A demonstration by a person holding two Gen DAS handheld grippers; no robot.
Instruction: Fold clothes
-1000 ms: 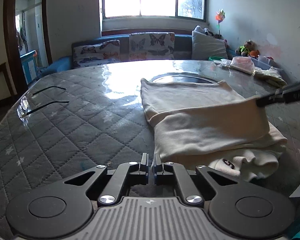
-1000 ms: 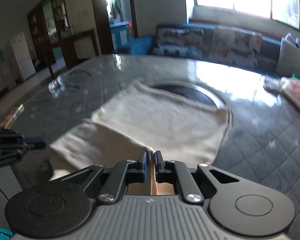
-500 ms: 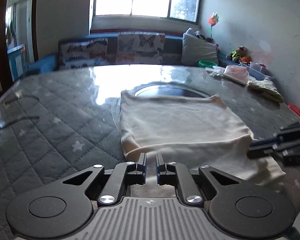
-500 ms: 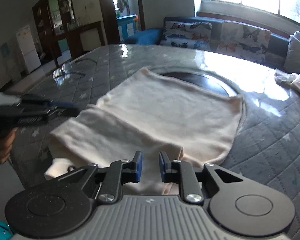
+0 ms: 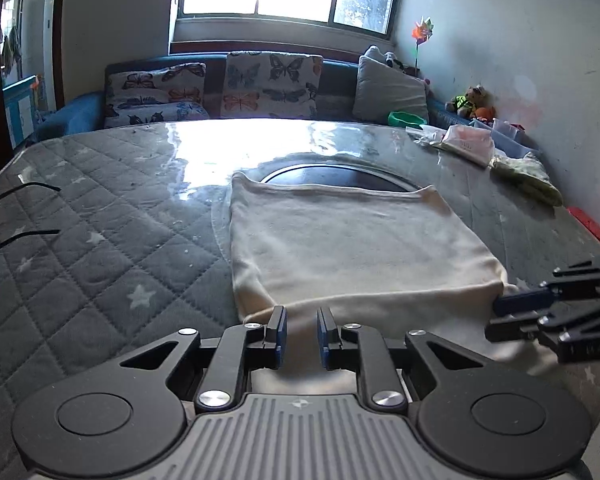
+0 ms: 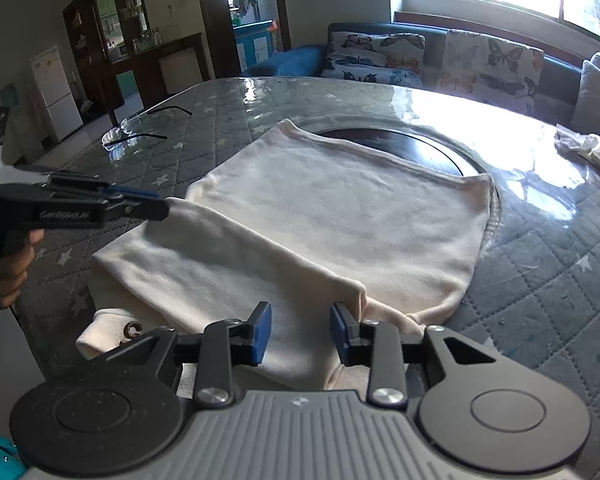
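Note:
A cream garment (image 5: 352, 252) lies partly folded on the grey quilted table (image 5: 100, 240); it also shows in the right wrist view (image 6: 320, 224). Its near part is doubled over, with a printed sleeve end (image 6: 112, 332) at the table's front edge. My left gripper (image 5: 299, 334) is open, jaws a little apart over the garment's near left fold edge. It shows from the side in the right wrist view (image 6: 156, 206). My right gripper (image 6: 300, 332) is open over the near right fold edge, empty. It appears in the left wrist view (image 5: 500, 312).
Glasses (image 6: 140, 132) lie on the table's left side. A dark round inset (image 5: 332, 174) sits behind the garment. Bags and folded cloth (image 5: 468, 144) lie at the far right. A sofa with butterfly cushions (image 5: 268, 84) stands behind the table.
Both grippers went from shut to open, letting go of the fold. The folded layer now lies flat on the garment. Both grippers drew back toward the table's near edge.

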